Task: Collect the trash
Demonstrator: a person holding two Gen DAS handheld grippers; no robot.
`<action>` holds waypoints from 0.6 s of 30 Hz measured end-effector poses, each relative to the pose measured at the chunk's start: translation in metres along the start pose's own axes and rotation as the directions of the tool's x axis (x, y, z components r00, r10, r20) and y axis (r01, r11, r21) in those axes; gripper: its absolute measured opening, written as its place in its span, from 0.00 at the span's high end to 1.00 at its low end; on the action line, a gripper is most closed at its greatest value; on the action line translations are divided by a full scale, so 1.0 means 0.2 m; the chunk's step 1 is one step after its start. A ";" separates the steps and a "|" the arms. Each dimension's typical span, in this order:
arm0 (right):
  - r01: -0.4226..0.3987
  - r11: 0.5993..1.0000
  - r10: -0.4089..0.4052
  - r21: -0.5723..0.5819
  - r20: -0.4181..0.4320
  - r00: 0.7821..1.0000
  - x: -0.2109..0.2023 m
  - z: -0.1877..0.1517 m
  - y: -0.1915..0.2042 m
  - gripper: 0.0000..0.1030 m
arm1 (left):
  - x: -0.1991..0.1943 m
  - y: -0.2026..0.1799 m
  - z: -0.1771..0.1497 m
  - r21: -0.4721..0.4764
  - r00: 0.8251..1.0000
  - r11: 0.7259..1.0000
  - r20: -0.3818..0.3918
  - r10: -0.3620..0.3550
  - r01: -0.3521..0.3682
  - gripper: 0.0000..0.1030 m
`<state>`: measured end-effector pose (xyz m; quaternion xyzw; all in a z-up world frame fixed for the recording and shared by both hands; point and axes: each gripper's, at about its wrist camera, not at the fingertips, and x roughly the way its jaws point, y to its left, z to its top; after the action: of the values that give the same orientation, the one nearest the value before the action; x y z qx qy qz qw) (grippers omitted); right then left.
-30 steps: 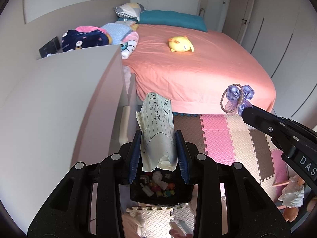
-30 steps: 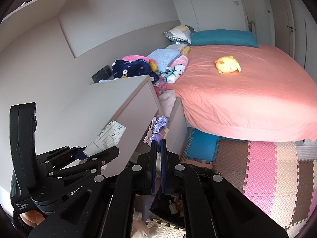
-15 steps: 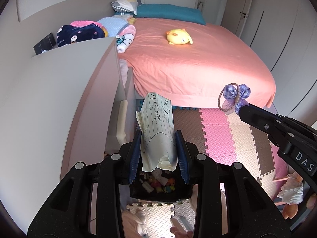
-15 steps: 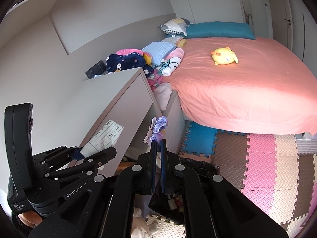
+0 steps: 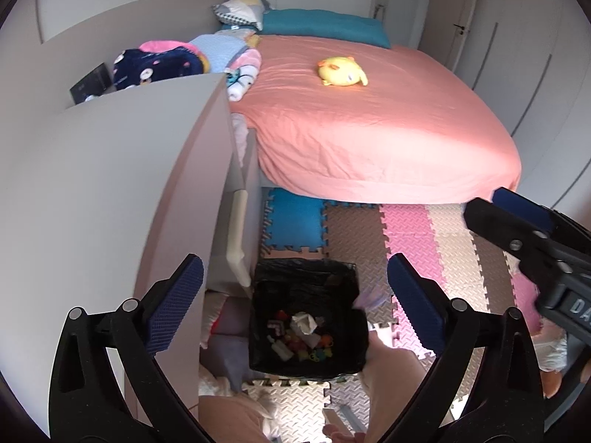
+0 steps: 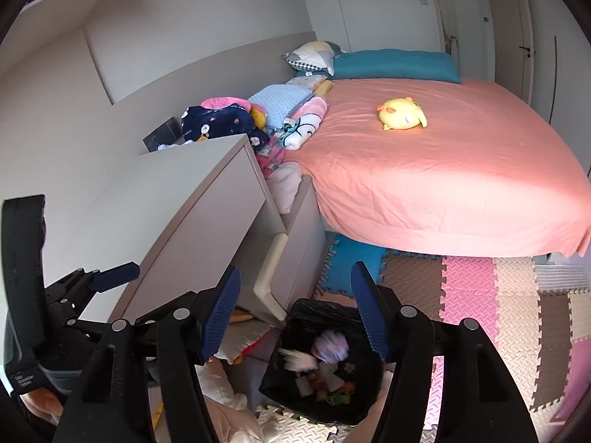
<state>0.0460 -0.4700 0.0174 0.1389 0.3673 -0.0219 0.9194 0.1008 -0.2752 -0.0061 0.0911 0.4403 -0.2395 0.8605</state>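
Two views agreed: in the left wrist view the left gripper [image 5: 295, 277] had just spread its fingers, nothing between them, the crumpled paper [image 5: 303, 323] lying below in the trash bin [image 5: 273, 332]. In the right wrist view the right gripper [image 6: 295, 288] had likewise just opened, empty, with the purple bow [image 6: 330, 345] down inside the bin beneath.

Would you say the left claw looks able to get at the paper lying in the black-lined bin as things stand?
Probably yes: the left claw hangs open and empty right above the bin, whose mouth is uncovered, with the crumpled paper lying on top.
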 end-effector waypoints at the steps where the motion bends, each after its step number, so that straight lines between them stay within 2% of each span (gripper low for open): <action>1: 0.000 1.000 0.000 -0.001 0.002 1.000 0.00 0.00 0.00 0.39 | 0.00 0.01 0.00 -0.008 1.000 1.000 -0.002 -0.003 0.003 0.06; 18: -0.009 1.000 0.009 -0.006 0.006 1.000 -0.02 0.00 0.01 0.39 | -0.02 0.04 -0.01 -0.010 1.000 1.000 0.001 -0.004 0.004 0.06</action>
<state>0.0439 -0.4676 0.0200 0.1379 0.3641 -0.0170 0.9209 0.1018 -0.2671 -0.0043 0.0860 0.4414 -0.2391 0.8606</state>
